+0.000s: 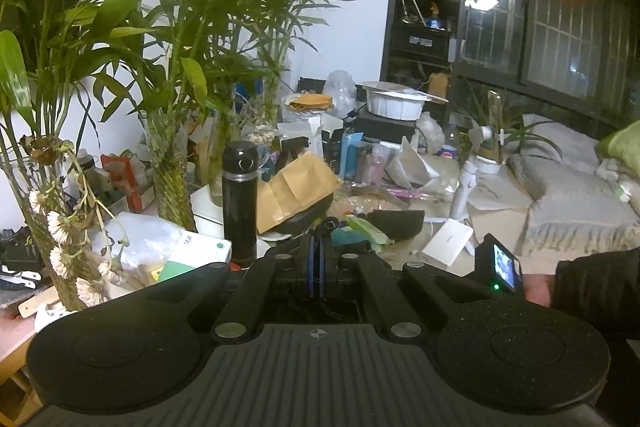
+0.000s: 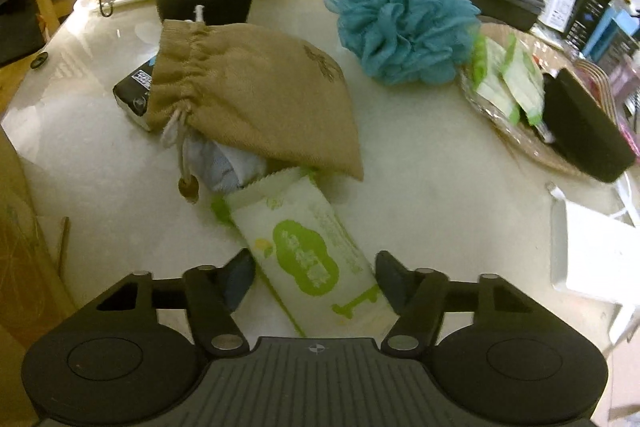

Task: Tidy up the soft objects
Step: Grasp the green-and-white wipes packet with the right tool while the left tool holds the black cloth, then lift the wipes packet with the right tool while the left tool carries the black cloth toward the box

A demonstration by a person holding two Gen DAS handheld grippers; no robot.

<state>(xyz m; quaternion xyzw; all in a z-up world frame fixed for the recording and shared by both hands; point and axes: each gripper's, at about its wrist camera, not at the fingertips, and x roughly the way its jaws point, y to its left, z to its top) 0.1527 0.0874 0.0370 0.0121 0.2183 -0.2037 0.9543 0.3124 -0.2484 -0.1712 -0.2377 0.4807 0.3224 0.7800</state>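
Observation:
In the right wrist view a white and green wipes packet [image 2: 308, 247] lies flat on the pale round table [image 2: 432, 171]. My right gripper [image 2: 316, 273] points down at it, a finger on each long edge, and the pads appear to touch both edges. Just beyond lies a tan drawstring pouch [image 2: 256, 95] over a grey-blue cloth [image 2: 232, 167]. A teal bath pouf [image 2: 404, 23] sits farther back. My left gripper [image 1: 316, 259] is held above the cluttered table, fingers together with nothing between them.
A woven basket [image 2: 516, 143] at the right holds green packets [image 2: 508, 83] and a black case [image 2: 584, 135]. A white box [image 2: 592, 255] lies near right. A black flask [image 1: 239, 199] and glass vases of bamboo [image 1: 172, 179] crowd the left. A dark sleeve [image 1: 592, 287] is at the right.

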